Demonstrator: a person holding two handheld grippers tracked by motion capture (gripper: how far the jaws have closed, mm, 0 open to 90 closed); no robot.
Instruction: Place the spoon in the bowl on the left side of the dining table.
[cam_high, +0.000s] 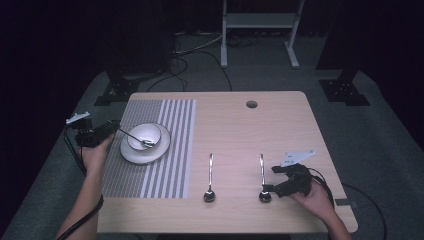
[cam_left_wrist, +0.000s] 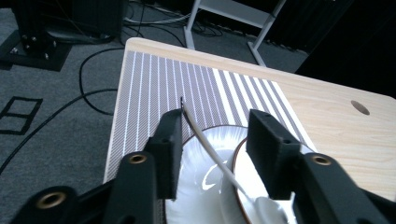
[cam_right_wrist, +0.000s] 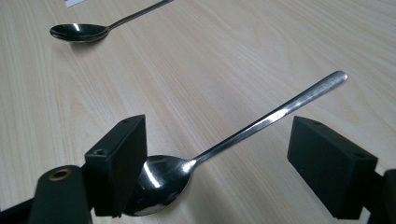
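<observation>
Straddling the spoon (cam_right_wrist: 224, 144) on the worktop (cam_high: 280, 125), our right claw (cam_right_wrist: 215, 168) stands wide. Our left claw (cam_left_wrist: 215, 140) gapes, unclamped, around the spoon handle (cam_left_wrist: 205, 144) in the bowl (cam_high: 145, 136).

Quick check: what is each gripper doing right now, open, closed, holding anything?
Left gripper: open, spoon handle between the fingers, not pressed.
Right gripper: open around a spoon on the table, not gripped.
</observation>
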